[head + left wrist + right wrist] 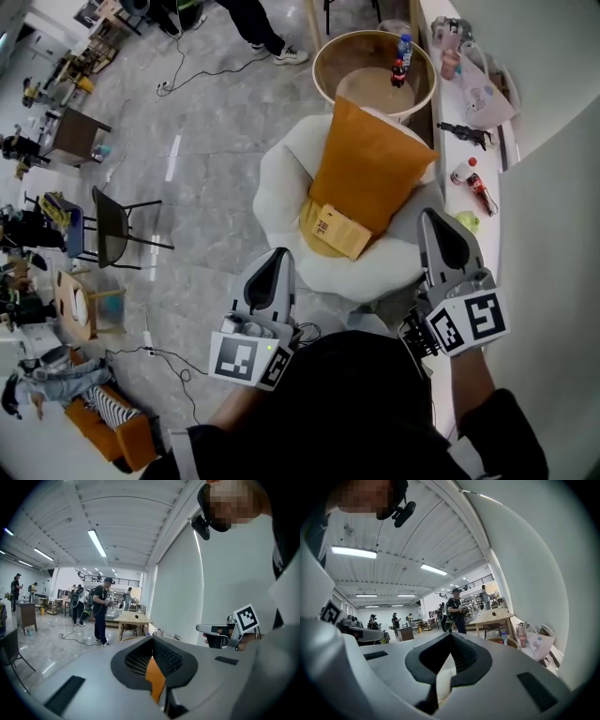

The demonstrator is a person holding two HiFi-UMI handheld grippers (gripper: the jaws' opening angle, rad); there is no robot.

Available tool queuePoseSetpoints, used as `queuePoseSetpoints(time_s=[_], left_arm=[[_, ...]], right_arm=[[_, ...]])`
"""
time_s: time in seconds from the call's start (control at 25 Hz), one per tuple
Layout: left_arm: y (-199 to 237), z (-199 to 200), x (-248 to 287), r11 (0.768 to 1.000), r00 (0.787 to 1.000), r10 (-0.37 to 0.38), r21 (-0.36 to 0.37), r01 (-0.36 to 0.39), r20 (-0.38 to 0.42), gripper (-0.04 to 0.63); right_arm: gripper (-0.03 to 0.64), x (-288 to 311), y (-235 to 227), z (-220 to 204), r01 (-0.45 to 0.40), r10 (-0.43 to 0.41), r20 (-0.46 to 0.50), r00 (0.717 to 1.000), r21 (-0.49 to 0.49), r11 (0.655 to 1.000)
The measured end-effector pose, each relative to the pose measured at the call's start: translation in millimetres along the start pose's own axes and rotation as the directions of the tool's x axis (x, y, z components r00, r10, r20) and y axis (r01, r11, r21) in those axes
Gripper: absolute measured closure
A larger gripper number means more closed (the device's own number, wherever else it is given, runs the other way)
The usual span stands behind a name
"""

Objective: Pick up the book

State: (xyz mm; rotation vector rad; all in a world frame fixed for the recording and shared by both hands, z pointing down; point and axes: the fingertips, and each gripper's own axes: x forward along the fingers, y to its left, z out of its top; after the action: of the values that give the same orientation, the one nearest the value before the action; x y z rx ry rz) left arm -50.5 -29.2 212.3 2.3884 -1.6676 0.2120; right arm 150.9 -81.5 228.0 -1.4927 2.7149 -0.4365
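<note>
Book [336, 230]: yellow, lying flat on the seat of the white armchair [281, 183], its far edge touching or tucked under the lower edge of the orange cushion [370, 159] that leans upright on the chair back. Not picked up, nothing touching it.

Progress: approach stage only, the grasp is all to do. Left tongs [280, 253] are closed tip to tip with nothing in them. The orange sliver in the left gripper view is the cushion seen past the jaws, not something held. They sit short of the chair's near edge, to the book's left. Right tongs [430, 216] are also closed and empty, beside the chair's right side and near the cushion corner, apart from the book. Left to do, as I judge it: open one pair of tongs, get a jaw under the book's free near edge, close, lift. A flat book on a soft seat may be awkward to get under.

Containers: round rimmed table [323, 70] behind the chair holds two upright bottles, a blue-capped one [404, 47] and a dark one with a red label [397, 73]; nothing else in it that I can see. White bag [487, 94] stands on the ledge [441, 103] along the right wall, contents not visible. A red-label bottle [474, 187] lies loose on that ledge.
</note>
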Motion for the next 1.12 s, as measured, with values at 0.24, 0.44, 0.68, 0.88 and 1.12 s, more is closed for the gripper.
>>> queuePoseSetpoints(time_s=[0.24,0.44,0.68,0.88,1.12], left_arm=[[-0.8,0.2,7.5,1.0,1.0,0.001,0.008,-0.001,-0.004,0.583],[5.4,-2.2,4.8,1.0,1.0,0.014,0.01,-0.013,-0.012,0.583],[21.8,-5.2,3.0,1.0,1.0,0.013,-0.004,-0.013,-0.018,0.583],[38.6,-6.2,4.4,1.0,1.0,0.012,-0.014,-0.013,-0.026,0.583],[66.5,-23.7,4.6,0.999,0.998,0.014,-0.03,-0.015,-0.056,0.583]], right_arm=[[0.606,4.1,-6.6,-8.0,0.0,0.0,-0.012,1.0,0.019,1.0],[0.606,10.1,-1.2,-11.8,-0.008,0.009,-0.023,1.0,0.022,1.0],[0.606,23.2,7.3,-18.3,-0.005,0.005,-0.046,0.999,0.005,1.0],[0.606,39.5,6.1,-22.7,0.007,-0.008,-0.072,0.997,-0.015,1.0],[0.606,64.5,8.4,-35.8,-0.01,0.004,-0.099,0.995,-0.059,0.998]])
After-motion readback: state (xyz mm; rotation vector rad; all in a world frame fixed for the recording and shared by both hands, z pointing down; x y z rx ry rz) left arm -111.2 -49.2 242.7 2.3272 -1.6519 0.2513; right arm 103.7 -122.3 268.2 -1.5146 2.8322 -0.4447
